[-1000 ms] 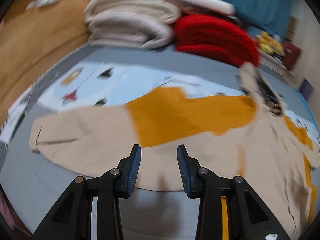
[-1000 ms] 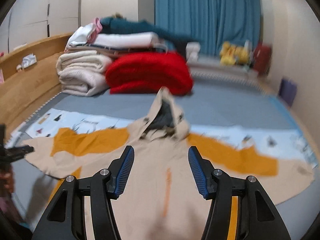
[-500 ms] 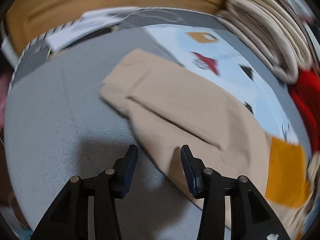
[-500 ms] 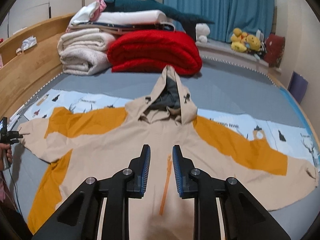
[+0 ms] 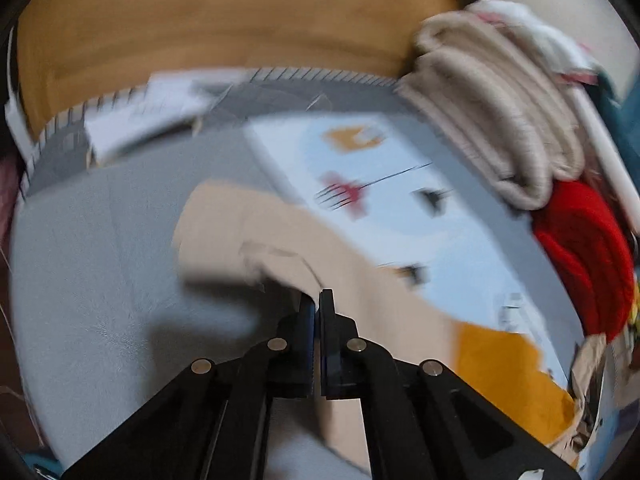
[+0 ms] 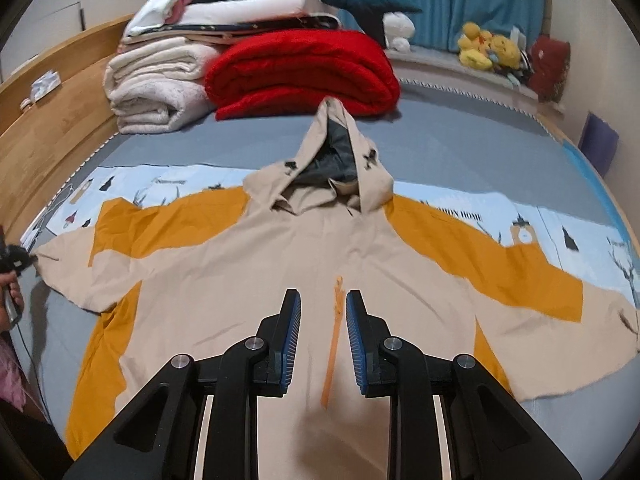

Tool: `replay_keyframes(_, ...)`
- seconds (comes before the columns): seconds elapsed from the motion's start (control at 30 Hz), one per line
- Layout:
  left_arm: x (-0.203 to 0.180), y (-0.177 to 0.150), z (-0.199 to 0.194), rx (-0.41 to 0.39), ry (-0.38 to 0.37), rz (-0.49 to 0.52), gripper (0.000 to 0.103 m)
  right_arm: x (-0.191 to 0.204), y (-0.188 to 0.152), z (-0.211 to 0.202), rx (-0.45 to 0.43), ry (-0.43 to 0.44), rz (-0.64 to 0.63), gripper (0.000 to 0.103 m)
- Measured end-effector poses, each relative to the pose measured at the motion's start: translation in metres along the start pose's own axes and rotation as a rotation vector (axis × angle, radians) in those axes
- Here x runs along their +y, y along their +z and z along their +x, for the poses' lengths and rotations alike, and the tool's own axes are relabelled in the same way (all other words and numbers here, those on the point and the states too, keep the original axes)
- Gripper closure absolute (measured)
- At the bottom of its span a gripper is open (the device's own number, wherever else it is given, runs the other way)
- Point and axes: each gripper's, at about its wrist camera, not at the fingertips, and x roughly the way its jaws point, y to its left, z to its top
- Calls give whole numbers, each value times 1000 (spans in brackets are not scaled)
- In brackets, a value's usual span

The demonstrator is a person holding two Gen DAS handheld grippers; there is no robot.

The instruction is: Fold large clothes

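A beige and orange hooded jacket [image 6: 248, 280] lies spread flat on the bed, hood pointing away, both sleeves stretched out. My left gripper [image 5: 318, 300] is shut on the cuff end of the jacket's left sleeve [image 5: 280, 240], which is lifted slightly and wrinkled at the jaws. That gripper also shows at the far left edge of the right wrist view [image 6: 14, 260], at the sleeve tip. My right gripper [image 6: 320, 316] is open and empty, hovering above the jacket's front over the orange zipper [image 6: 334, 340].
Folded white blankets [image 6: 156, 88] and a red blanket [image 6: 300, 72] are stacked at the head of the grey bed [image 6: 460, 152]. A wooden bed frame [image 6: 52, 128] runs along the left. A pale blue printed sheet [image 5: 380, 184] lies under the jacket. Plush toys [image 6: 488, 50] sit far right.
My left gripper closed on the sleeve cuff and lifted it a little. My right gripper opened wider, staying over the jacket's front.
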Motion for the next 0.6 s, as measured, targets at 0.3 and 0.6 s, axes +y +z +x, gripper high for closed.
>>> replay_keyframes(0.3,-195,-97,-174,-106,-375,303,103,-30,-11,-42,0,-5,113,80)
replay_keyframes(0.6,-347,-295,-180,201,-669,710,102,-55,-39,-68,-19,-43,161,79)
